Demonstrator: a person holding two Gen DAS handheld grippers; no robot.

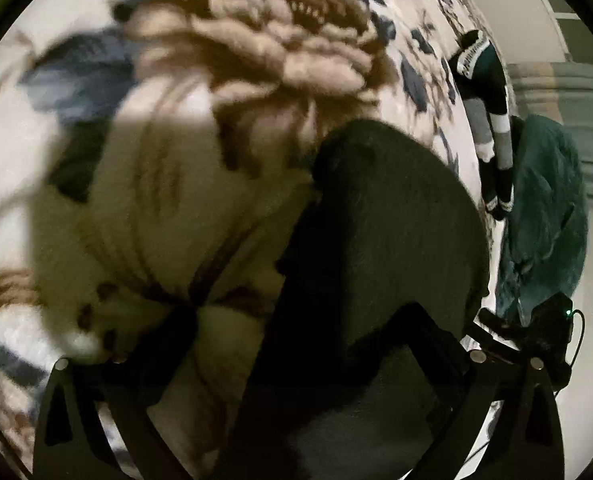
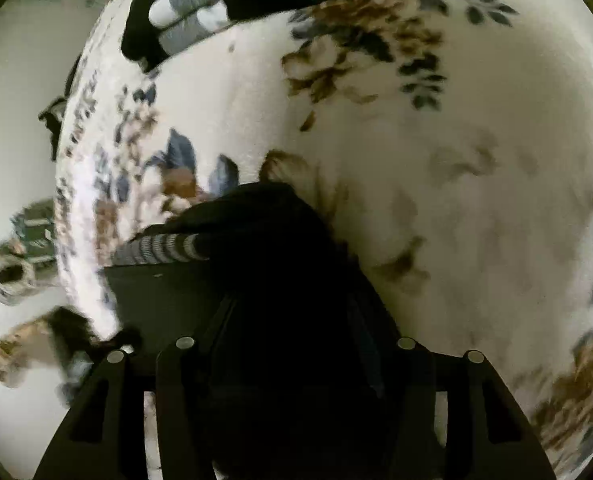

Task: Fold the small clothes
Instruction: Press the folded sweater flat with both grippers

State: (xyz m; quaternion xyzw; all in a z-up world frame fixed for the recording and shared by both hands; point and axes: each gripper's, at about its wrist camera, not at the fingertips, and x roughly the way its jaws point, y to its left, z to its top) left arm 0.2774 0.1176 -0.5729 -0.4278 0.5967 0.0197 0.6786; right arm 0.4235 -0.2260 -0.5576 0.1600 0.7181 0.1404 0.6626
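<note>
Two grippers hung over a bed covered by a white blanket (image 2: 436,208) with big brown flowers and blue leaves on it. The left gripper (image 1: 296,344) pointed down at the bed with its fingers (image 1: 184,344) spread wide apart, as wide as they go. A dark piece of clothing (image 1: 396,232) lay flat on the blanket between those fingers, but the fingers did not squeeze it. Everything in the left wrist view was blurry, so the cloth's edges were hard to make out. Past the dark cloth, near the edge of the bed, lay a small pile of black, white and grey striped socks (image 1: 492,128). A fuzzy dark green cloth (image 1: 544,216) lay beyond the edge of the bed, just beside the socks. The right gripper (image 2: 292,320) also pointed down at the bed. Its fingers (image 2: 224,320) stood partly apart, with a dark piece of clothing (image 2: 264,224) bunched up between them. That spot was so dark that I could not tell if the fingers pressed on the cloth or only stood around it. A black-and-white striped band (image 2: 164,248) showed at the left side of that dark cloth. Far up the bed in the right wrist view lay more black, grey and white clothes (image 2: 200,12).
</note>
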